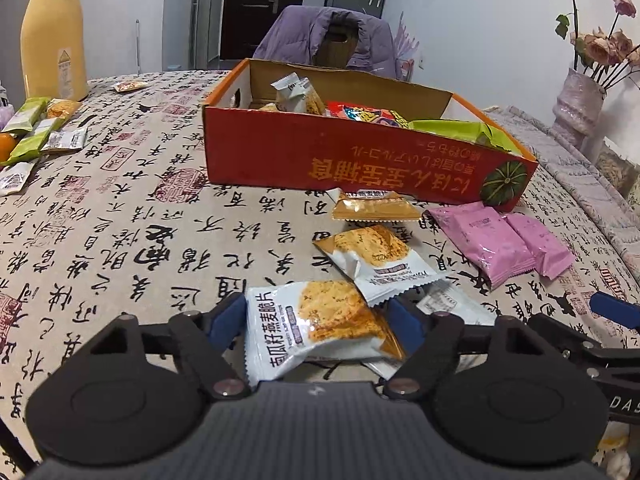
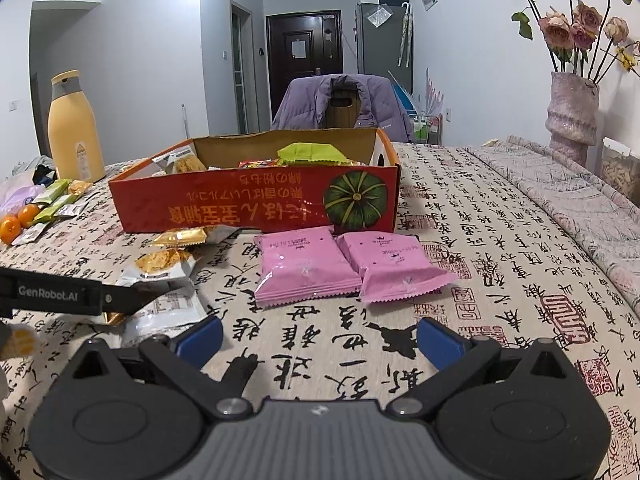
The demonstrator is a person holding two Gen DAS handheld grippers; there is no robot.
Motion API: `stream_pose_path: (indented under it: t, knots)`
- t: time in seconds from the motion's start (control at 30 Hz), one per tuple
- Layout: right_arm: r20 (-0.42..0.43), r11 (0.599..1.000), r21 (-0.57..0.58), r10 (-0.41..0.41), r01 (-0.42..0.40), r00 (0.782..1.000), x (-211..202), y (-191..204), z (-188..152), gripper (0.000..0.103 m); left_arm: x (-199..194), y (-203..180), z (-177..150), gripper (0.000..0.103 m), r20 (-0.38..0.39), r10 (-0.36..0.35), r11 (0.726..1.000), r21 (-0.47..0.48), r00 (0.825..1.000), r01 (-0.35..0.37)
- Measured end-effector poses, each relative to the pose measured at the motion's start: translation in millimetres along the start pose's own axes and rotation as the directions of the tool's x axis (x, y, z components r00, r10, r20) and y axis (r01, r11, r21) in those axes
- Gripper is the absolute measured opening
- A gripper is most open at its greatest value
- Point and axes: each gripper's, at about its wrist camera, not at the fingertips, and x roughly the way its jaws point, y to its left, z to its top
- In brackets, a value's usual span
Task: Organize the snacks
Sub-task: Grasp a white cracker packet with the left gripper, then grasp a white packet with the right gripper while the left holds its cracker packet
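Observation:
My left gripper [image 1: 316, 314] is shut on a white and orange oat crisp packet [image 1: 304, 324], with a blue pad against each side of it. More crisp packets [image 1: 376, 256] lie just beyond, in front of the red cardboard box [image 1: 320, 160], which holds several snacks. Two pink packets [image 2: 300, 268] lie side by side before the box [image 2: 240, 204]. Short of them, my right gripper [image 2: 318, 338] is open over the tablecloth, nothing between its fingers. The left gripper's black finger [image 2: 80, 296] shows at the left edge of the right wrist view.
A yellow bottle [image 2: 74, 128] stands at the back left, with green packets [image 2: 52, 196] and small oranges [image 2: 18, 222] near it. A vase of dried roses [image 2: 572, 112] stands at the back right by a folded cloth [image 2: 560, 200]. A chair with a purple jacket [image 1: 324, 36] is behind the box.

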Motion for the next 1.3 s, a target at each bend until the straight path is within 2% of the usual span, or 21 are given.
stream_pose_path:
  t: [0.13,0.27,0.53,0.93,1.1,1.3]
  knots:
    - [-0.005,1.000,0.006,0.002,-0.002,1.000,1.1,-0.7,-0.8,0.103,-3.2,3.0,-1.9,0.059,0.015,-0.006,1.000,0.005,1.000,0.006]
    - [-0.007,1.000,0.008,0.002,-0.002,1.000,1.6,-1.0,-1.3,0.103,-7.2,2.1,-5.9,0.054,0.034,-0.007,0.999,0.034,0.999,0.006]
    - [-0.010,1.000,0.014,0.006,-0.006,1.000,2.4,-1.8,-2.5,0.103,-27.3,1.7,-12.4,0.053,0.127,0.015,0.993,0.111,0.992,-0.029]
    - [0.000,1.000,-0.001,-0.023,0.023,1.000,-0.2,6.7,-1.2,0.103,-43.6,42.0,-4.8,0.053,0.198,0.070,0.995,0.052,0.978,-0.081]
    - [0.012,0.999,-0.027,0.022,-0.022,1.000,-3.2,31.9,6.5,0.103,-38.3,44.3,-6.4,0.053,0.220,0.062,0.995,0.064,0.974,-0.077]
    - [-0.040,0.998,-0.059,0.025,-0.028,0.999,11.7,63.5,13.4,0.103,-36.4,45.4,-10.8,0.053,0.239,0.035,0.996,0.068,0.970,-0.052]
